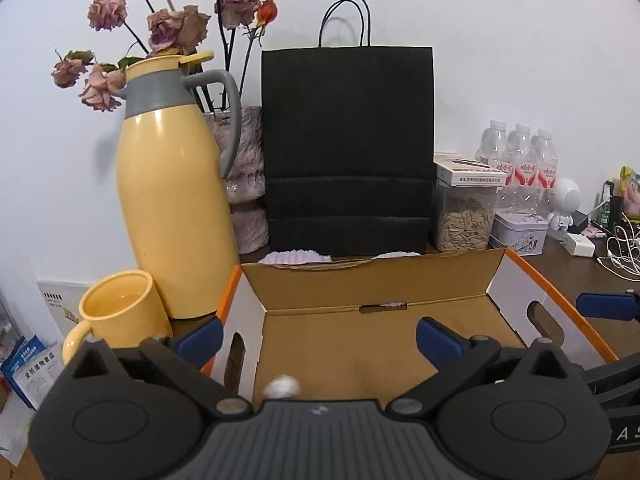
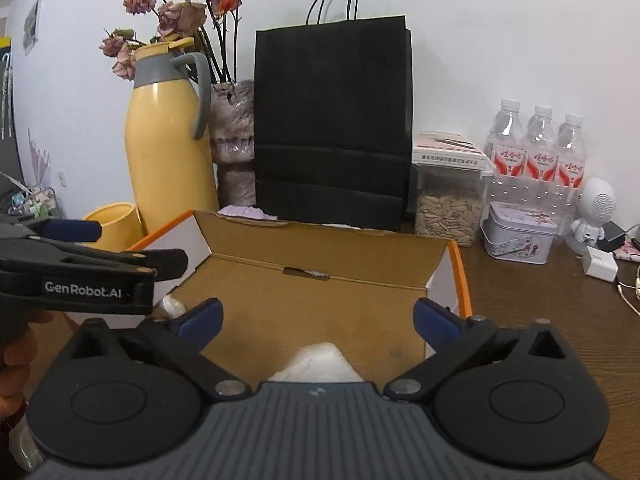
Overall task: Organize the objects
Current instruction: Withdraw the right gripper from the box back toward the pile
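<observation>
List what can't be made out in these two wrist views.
- White wad in the cardboard box: left wrist view, blurred, lower part hidden by gripper body.
- White crumpled thing: right wrist view, base hidden by gripper body.
- Bottle labels: too small to read.
- Mug: right wrist view, mostly behind the left gripper.

Open cardboard box (image 1: pixel 376 344) on the desk holds crumpled white paper (image 2: pixel 316 364).

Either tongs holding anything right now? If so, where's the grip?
Nothing held. Left tongs and right tongs are both open over the cardboard box, with nothing between their pads; two white wads lie loose inside.
</observation>
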`<state>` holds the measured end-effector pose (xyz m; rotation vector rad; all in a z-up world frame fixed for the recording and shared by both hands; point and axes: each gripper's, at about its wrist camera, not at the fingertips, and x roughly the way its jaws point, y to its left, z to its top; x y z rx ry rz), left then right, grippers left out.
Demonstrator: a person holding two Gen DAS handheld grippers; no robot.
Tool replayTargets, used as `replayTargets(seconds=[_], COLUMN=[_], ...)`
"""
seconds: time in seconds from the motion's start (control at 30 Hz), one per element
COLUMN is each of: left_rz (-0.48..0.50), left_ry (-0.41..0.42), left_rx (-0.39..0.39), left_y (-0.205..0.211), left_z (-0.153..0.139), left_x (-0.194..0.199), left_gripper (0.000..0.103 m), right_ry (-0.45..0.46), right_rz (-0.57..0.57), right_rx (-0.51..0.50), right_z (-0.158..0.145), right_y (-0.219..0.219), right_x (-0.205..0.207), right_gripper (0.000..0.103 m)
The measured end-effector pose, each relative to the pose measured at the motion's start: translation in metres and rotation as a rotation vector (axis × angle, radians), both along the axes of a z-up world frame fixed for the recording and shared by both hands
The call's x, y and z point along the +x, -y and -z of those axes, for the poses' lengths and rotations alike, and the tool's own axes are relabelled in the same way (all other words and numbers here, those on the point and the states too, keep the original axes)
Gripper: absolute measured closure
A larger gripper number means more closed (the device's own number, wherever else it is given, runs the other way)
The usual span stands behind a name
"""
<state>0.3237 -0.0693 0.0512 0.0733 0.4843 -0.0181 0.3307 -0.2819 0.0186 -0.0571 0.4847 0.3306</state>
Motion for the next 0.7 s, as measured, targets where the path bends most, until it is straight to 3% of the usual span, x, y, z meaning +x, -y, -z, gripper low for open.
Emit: replayTargets(seconds=[0.47, 0.7], left_rz=[0.004, 0.001], left_ry=[0.107, 0.111], left_rx=[-0.068, -0.064], left_y=[-0.009, -0.013], left_z=[-0.029, -0.038], left_x=[-0.043, -0.083], left_gripper=[0.000, 0.000], right_ry=[0.154, 0.173], right_rz=[0.029, 0.042], right_rx=[-0.003, 0.006], right_z=[-0.037, -0.046], right_y=[0.005, 0.009], right_x=[-0.048, -0.086], right_gripper=[0.000, 0.000])
